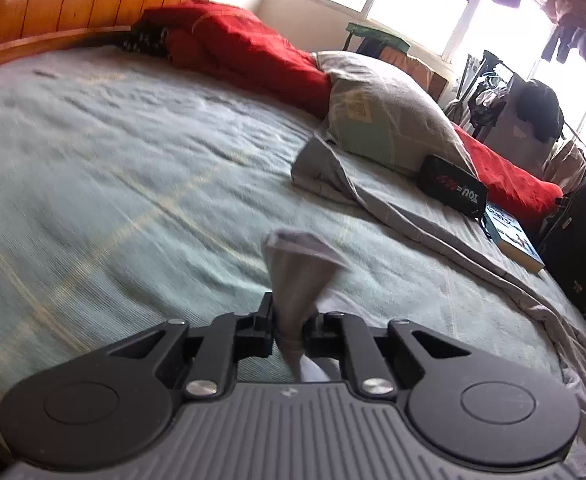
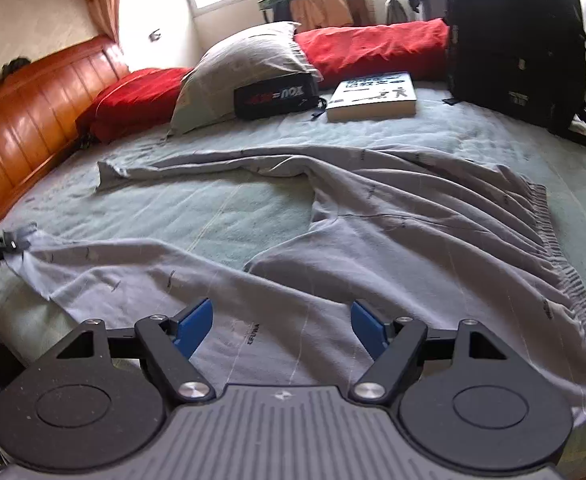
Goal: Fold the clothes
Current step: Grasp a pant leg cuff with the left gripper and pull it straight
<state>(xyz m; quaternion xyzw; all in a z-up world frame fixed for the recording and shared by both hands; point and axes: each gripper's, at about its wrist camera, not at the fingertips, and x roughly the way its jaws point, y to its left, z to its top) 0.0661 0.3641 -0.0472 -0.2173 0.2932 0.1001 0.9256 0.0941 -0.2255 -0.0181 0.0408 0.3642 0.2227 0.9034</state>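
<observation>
Sunlit from the window behind, the bed (image 2: 253, 208) with its pale green cover fills the room, backed by a wooden headboard (image 2: 33, 108). Grey trousers (image 2: 373, 232) lie spread across it, 2 legs stretching toward the headboard and the gathered waistband at the right edge. The left tool (image 1: 291, 330) is clamped tight on the cuff of the near leg, the cloth bunching up between its black fingers (image 1: 263, 322). The right tool (image 2: 283, 326) hangs over the near leg with its blue pads (image 2: 195, 324) spread wide, gripping nothing. Beyond the trousers sit a grey pillow (image 2: 245, 76), red bedding (image 2: 373, 50), a black pouch (image 2: 275, 98), a book (image 2: 373, 98) and a black backpack (image 2: 513, 48).
</observation>
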